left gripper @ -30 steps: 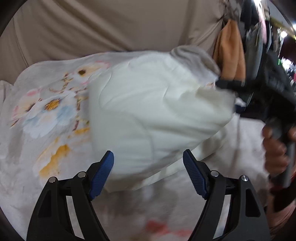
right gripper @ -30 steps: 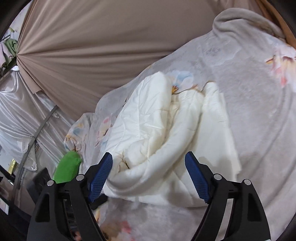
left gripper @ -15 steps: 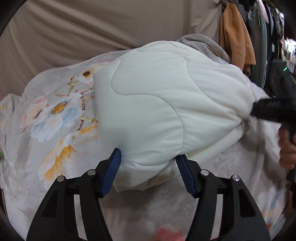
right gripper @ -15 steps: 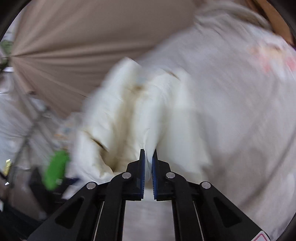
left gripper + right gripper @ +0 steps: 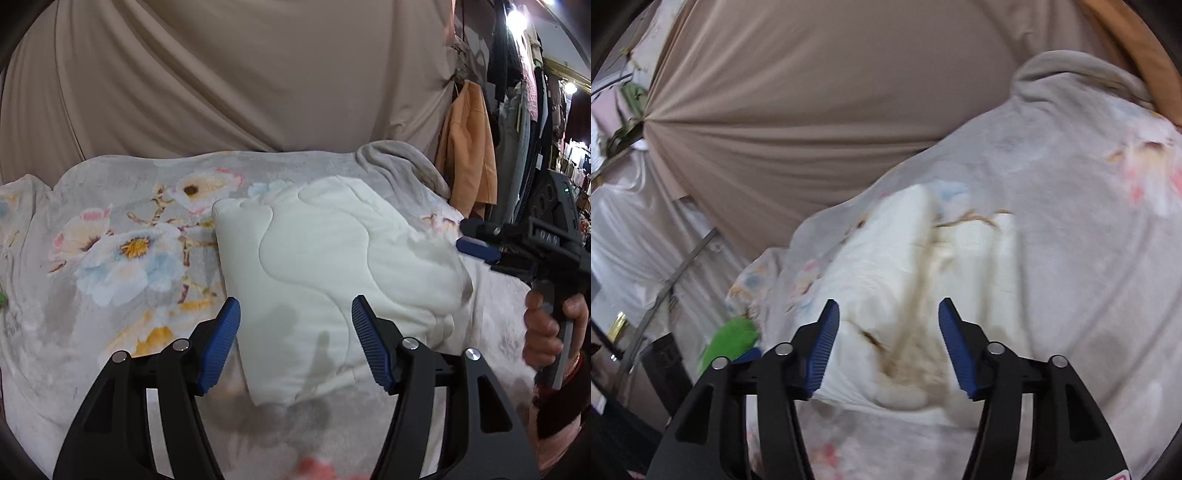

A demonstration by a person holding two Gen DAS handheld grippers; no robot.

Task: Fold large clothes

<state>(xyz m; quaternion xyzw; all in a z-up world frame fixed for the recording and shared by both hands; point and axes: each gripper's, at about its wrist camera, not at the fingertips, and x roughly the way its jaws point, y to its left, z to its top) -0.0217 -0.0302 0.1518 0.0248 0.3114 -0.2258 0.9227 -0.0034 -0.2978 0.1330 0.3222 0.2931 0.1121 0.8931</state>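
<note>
A cream quilted garment [image 5: 325, 266] lies folded into a thick bundle on a grey floral blanket [image 5: 122, 251]. My left gripper [image 5: 295, 341] is open and empty, just above the bundle's near edge. My right gripper [image 5: 888, 341] is open and empty, close over the bundle's open layered side [image 5: 923, 295]. The right gripper also shows in the left wrist view [image 5: 480, 249], at the bundle's right edge, held by a hand.
A beige draped curtain [image 5: 240, 74] hangs behind the blanket. Hanging clothes, one orange [image 5: 467, 147], stand at the right. A green object [image 5: 729, 341] lies off the blanket's left edge, near silver fabric [image 5: 635, 240].
The right gripper shut on the garment's edge half a second ago and has now opened and let go. The bundle has dropped flat onto the blanket. The left gripper stayed open and drew back a little.
</note>
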